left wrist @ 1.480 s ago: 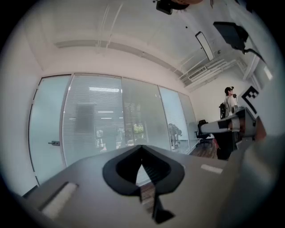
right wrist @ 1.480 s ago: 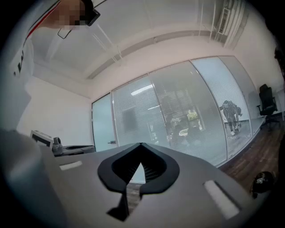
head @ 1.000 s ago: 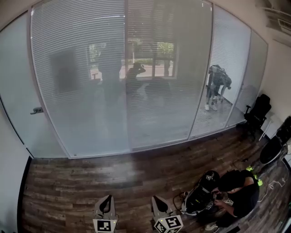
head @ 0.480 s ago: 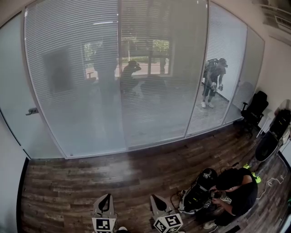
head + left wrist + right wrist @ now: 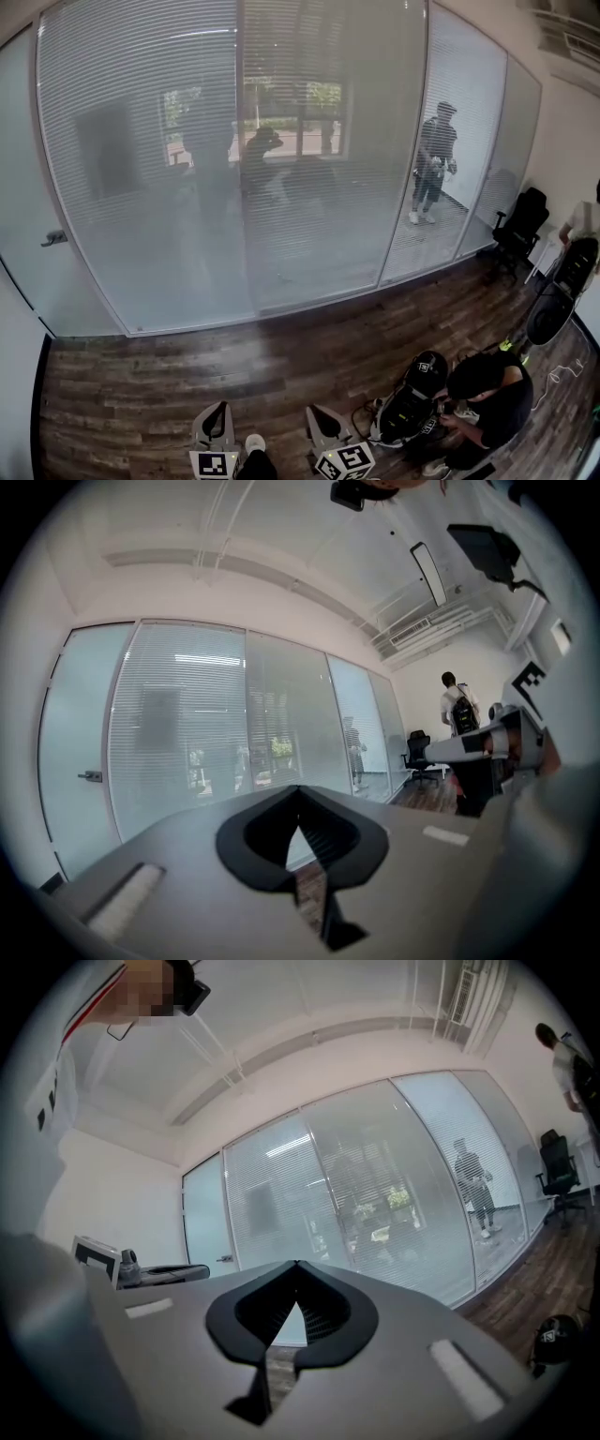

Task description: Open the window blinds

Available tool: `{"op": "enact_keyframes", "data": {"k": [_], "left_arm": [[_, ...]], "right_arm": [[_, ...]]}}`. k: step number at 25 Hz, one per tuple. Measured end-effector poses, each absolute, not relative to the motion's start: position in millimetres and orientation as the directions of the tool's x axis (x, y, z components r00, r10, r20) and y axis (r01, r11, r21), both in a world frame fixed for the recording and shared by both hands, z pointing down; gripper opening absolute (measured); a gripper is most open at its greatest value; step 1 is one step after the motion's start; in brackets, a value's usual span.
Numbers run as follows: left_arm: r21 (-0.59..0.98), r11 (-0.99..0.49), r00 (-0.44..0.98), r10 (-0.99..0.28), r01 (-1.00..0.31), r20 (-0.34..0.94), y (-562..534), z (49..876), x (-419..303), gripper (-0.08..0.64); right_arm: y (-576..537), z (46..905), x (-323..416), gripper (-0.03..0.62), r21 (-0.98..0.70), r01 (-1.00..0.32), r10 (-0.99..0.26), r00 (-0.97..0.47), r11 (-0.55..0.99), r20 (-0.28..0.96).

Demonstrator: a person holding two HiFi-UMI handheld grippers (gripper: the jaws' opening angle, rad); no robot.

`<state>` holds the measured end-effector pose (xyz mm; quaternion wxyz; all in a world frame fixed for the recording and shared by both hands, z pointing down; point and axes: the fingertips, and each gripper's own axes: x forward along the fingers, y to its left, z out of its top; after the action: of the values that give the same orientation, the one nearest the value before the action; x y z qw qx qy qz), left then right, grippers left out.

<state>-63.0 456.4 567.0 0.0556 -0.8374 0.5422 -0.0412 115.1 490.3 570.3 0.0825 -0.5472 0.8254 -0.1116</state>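
Blinds (image 5: 187,150): slats mostly closed behind the far glass wall, which spans the whole far side of the room; they are well apart from both grippers.
View shift: the glass wall now fills more of the head view than a second ago, and the door handle (image 5: 53,238) has slid left and lower.
Shoe (image 5: 254,442): its tip now shows between the grippers on the wooden floor (image 5: 169,375), so I judge the person is stepping toward the wall.
Left gripper (image 5: 300,803): fingers together, nothing between them.
Right gripper (image 5: 296,1281): fingers together, empty too.
Figure behind glass (image 5: 433,159): now upright, was bent over.
Meaning for task: only the approach is under way; no cord or wand can be made out yet.
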Motion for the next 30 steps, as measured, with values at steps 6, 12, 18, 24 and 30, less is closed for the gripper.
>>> {"op": "enact_keyframes", "data": {"k": [6,12,18,24,30], "left_arm": [[-0.117,-0.412,0.414,-0.910,-0.904,0.007,393,567,-76,0.000],[-0.120,-0.415,0.417,-0.909,-0.902,0.007,320,563,-101,0.000],[-0.105,-0.411,0.413,-0.911,-0.905,0.002,256,559,-124,0.000],[-0.124,-0.424,0.427,-0.904,-0.897,0.006,208,559,-132,0.000],[-0.125,-0.424,0.426,-0.905,-0.897,0.011,174,562,-142,0.000]], "right_arm": [[430,569,105,0.000,-0.281,-0.893,-0.929,-0.369,0.353,0.006],[358,559,80,0.000,-0.268,-0.896,-0.930,-0.368,0.355,0.000],[291,557,62,0.000,-0.255,-0.910,-0.940,-0.341,0.328,0.009],[244,559,54,0.000,-0.260,-0.913,-0.944,-0.328,0.313,0.017],[208,562,46,0.000,-0.253,-0.919,-0.947,-0.320,0.304,0.027]]}}
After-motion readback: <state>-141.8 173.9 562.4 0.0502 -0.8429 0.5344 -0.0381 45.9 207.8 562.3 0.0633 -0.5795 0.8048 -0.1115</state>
